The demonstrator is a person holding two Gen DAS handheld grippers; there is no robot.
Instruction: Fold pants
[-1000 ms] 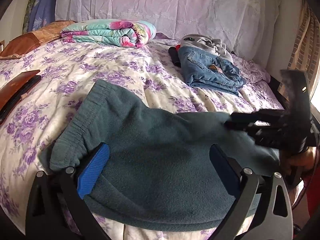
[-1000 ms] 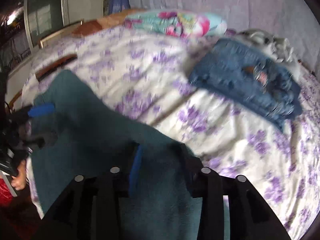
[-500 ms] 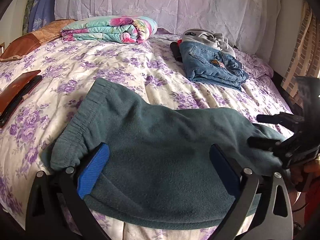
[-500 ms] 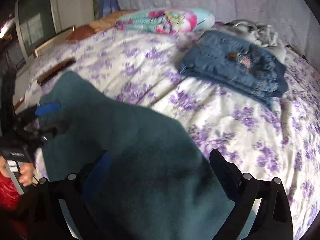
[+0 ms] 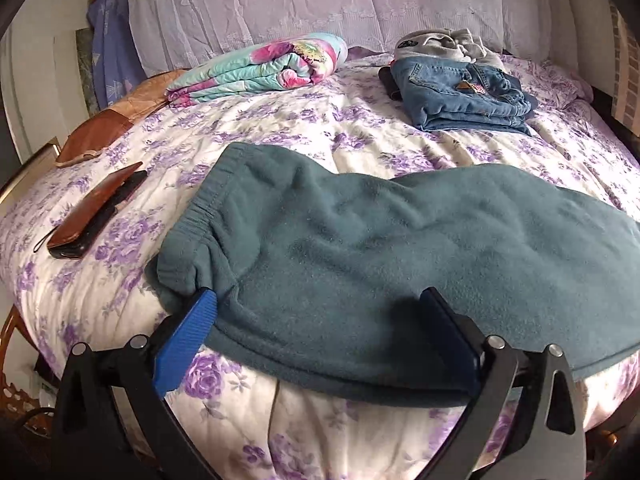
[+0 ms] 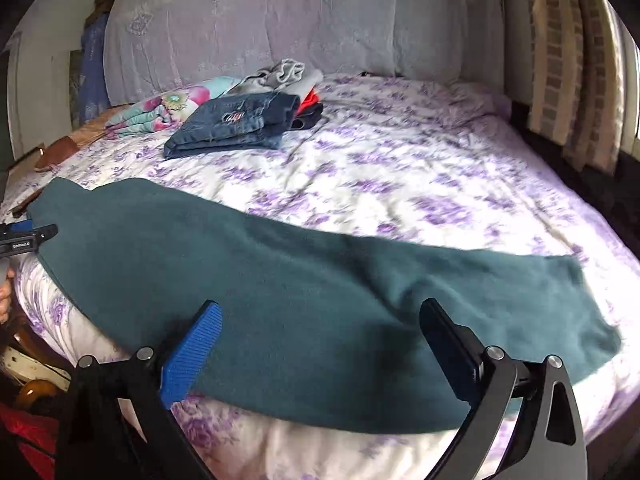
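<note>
teal pants (image 6: 320,280) on bed (image 6: 400,184), hand-held gripper (image 6: 320,332) wide

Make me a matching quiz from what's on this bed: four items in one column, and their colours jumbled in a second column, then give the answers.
Items:
1. pants
2. folded jeans
3. phone case
4. folded blanket

Colours:
A. brown
B. pink and turquoise floral
C. dark teal
D. blue denim

Pairs: 1-C, 2-D, 3-A, 4-B
</note>
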